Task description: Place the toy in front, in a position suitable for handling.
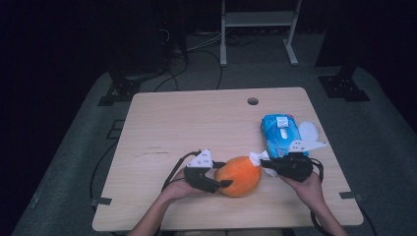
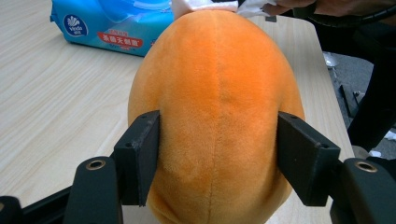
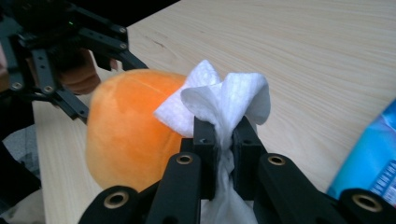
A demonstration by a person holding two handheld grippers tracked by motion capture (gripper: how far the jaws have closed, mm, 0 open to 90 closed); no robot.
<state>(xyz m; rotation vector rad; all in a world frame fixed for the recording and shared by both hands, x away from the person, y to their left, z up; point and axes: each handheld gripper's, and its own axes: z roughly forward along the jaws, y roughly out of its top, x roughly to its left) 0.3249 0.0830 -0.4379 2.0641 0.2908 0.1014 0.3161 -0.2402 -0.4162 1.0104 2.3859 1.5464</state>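
- Orange plush toy [image 1: 238, 175], egg-shaped and soft, lies on the wooden table [image 1: 196, 123] near the front edge, between the two hands.
- Left claw [image 1: 220, 178] comes at the toy from the person's left; in the left gripper view its two black jaws stand on either side of the plush body, right against the fabric.
- Whether those jaws press in or merely rest on the fabric I cannot tell.
- Right claw [image 1: 265, 166] is clamped tight on a white wet wipe [image 1: 257, 158], the jaws nearly together with the wipe bunched between them.
- In the right gripper view the wipe [image 3: 224, 100] fans out above the jaws and its folded edge lies on the upper right flank of the toy [image 3: 126, 135].
- Blue pack of wet wipes [image 1: 280, 133] lies flat on the table just behind the right hand [image 1: 307, 184], its flap lifted.
- A small white round lid [image 1: 308, 131] sits just beside the pack, on its right.
- The left hand [image 1: 179, 189] rests low on the table behind its claw, a black cable trailing away from it.
- A round cable hole [image 1: 253, 101] shows near the table's far edge.
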